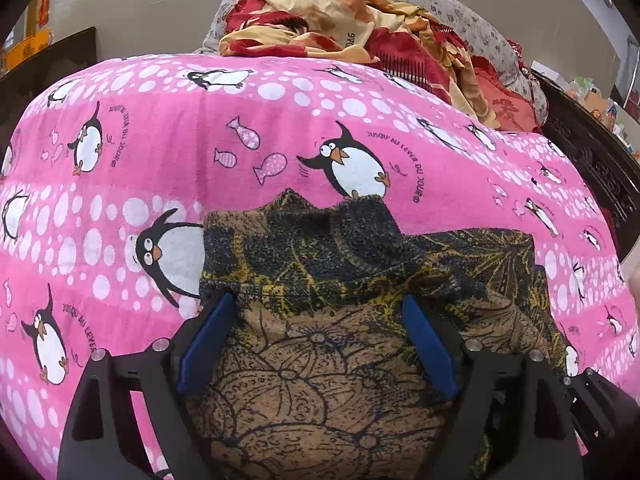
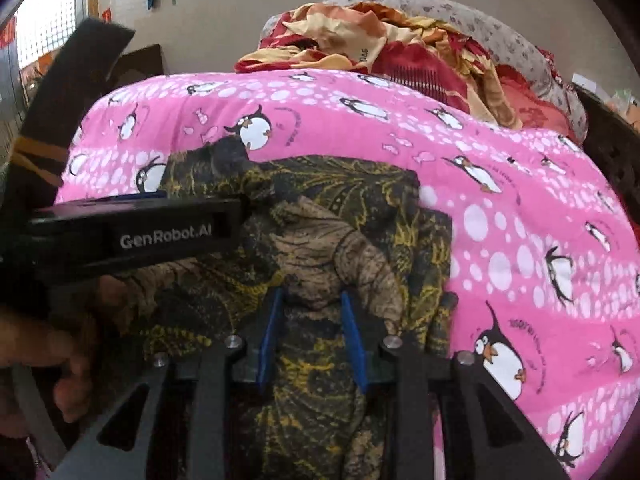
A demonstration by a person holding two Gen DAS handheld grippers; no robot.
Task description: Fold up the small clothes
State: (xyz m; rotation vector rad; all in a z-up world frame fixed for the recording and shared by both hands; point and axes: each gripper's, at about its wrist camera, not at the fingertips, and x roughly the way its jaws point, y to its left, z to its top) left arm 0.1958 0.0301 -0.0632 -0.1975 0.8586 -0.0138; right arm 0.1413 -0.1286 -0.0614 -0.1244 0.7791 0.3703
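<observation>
I'm working over the pink penguin blanket (image 1: 280, 120), and the small patterned garment (image 1: 320, 264), brown and black with yellow lines, is lying on its near part, partly doubled over but still lumpy. My left gripper (image 1: 318, 340) is standing wide over the garment's brown panel, pads clear of the cloth, gripping nothing. My right gripper (image 2: 312, 336) is set narrow, with a bunched ridge of the same garment between its blue pads; I'm judging it pinched. One fold looks begun; flattening and the final fold are still waiting. Beyond the blanket's far edge, a red-and-orange bedding heap (image 1: 340, 20) is sitting untouched.
</observation>
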